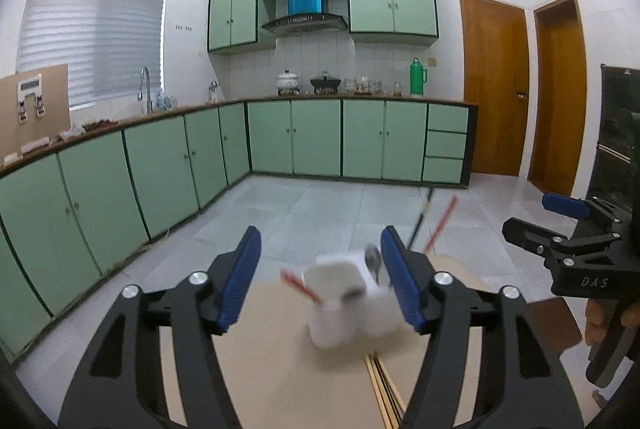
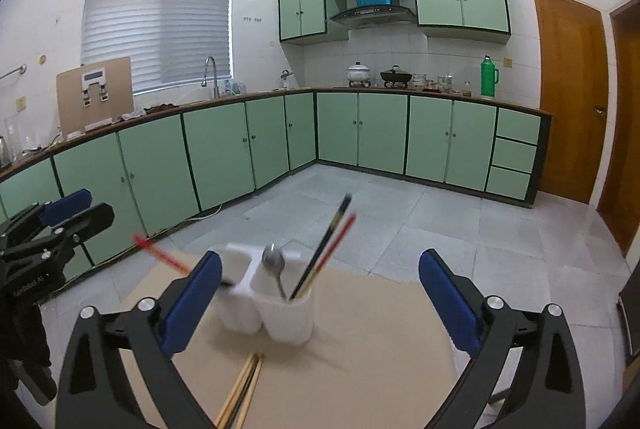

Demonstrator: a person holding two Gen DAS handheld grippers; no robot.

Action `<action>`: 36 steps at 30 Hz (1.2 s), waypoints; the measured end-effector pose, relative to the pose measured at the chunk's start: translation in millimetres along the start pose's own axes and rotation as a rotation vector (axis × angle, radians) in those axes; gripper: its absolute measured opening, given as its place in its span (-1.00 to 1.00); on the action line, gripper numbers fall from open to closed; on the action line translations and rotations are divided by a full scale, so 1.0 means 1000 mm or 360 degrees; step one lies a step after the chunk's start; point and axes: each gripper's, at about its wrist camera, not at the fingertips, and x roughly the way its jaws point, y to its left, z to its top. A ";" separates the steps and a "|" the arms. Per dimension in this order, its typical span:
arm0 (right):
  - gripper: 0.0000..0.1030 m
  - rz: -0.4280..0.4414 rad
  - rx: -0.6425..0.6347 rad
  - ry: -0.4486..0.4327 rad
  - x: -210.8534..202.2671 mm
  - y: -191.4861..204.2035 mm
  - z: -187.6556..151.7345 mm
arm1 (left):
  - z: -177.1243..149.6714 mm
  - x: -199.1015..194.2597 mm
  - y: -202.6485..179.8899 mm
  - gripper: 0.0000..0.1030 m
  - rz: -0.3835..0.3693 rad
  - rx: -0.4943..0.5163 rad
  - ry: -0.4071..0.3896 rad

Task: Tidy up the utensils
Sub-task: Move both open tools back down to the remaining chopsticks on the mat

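Meanwhile, white holder (image 2: 272, 305) stands mid-bench (image 2: 380, 349), spoon (image 2: 274, 263) and chopsticks (image 2: 324, 249) upright inside, spare chopsticks (image 2: 242, 393) lying loose before it. Both hand-held grippers, left (image 1: 320, 281) and right (image 2: 320, 305), released, empty. Risk: careless reach tips light holder, scattering utensils; loose sticks roll off edge.

A home kitchen: green cabinets (image 2: 224, 149), sink faucet (image 2: 211, 75), range hood (image 2: 374, 14).
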 end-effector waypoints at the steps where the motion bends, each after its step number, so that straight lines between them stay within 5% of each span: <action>1: 0.88 0.0007 -0.0002 0.0008 -0.005 0.002 -0.007 | -0.006 -0.004 -0.001 0.28 -0.0004 -0.0003 0.0012; 18: 0.88 0.0031 0.0120 0.0244 -0.041 0.024 -0.124 | -0.136 -0.036 -0.004 0.36 0.0034 -0.0019 0.0346; 36: 0.82 0.0042 0.0077 0.0638 -0.025 0.058 -0.208 | -0.210 -0.027 -0.003 0.38 0.0063 0.0014 0.0739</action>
